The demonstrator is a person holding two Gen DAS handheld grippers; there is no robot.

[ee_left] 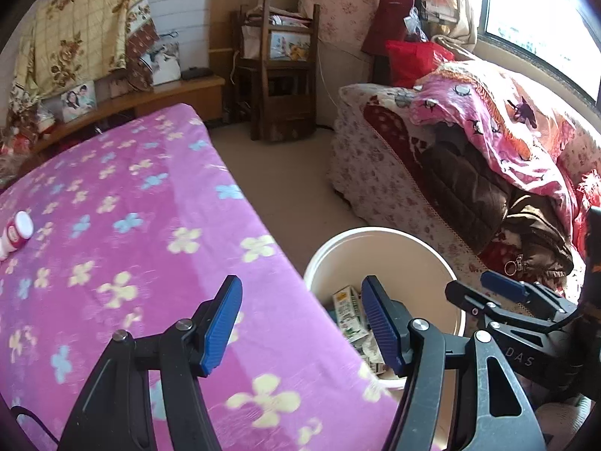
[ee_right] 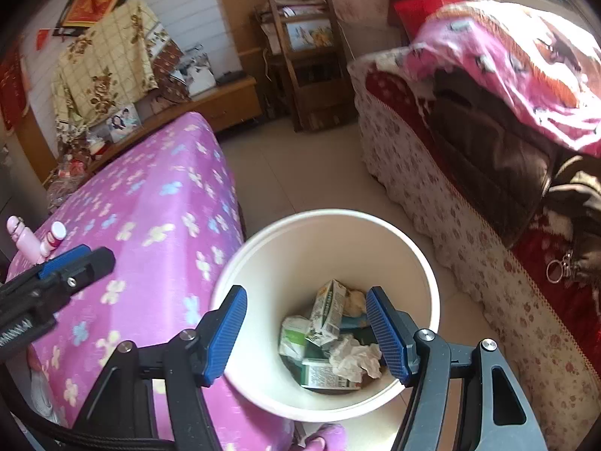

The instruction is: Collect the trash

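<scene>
A white bucket (ee_right: 326,216) stands on the floor beside the table and holds milk cartons (ee_right: 326,312) and a crumpled tissue (ee_right: 355,357). Above its mouth my right gripper (ee_right: 306,293) hangs open, with nothing between its blue pads. My left gripper (ee_left: 300,282) is open and empty too, over the table's edge next to the bucket (ee_left: 375,233). A small white and red bottle (ee_left: 17,235) lies on the pink flowered cloth (ee_left: 131,206) at the far left. The right wrist view shows that bottle (ee_right: 54,238) beside a pink object (ee_right: 22,240), just beyond the left gripper (ee_right: 86,257).
A sofa (ee_left: 394,195) heaped with blankets and clothes runs along the right, keys (ee_right: 559,268) lying on it. A wooden chair (ee_left: 285,86) stands at the back, a low shelf (ee_left: 180,90) with photos behind the table. Tiled floor (ee_left: 278,173) lies between table and sofa.
</scene>
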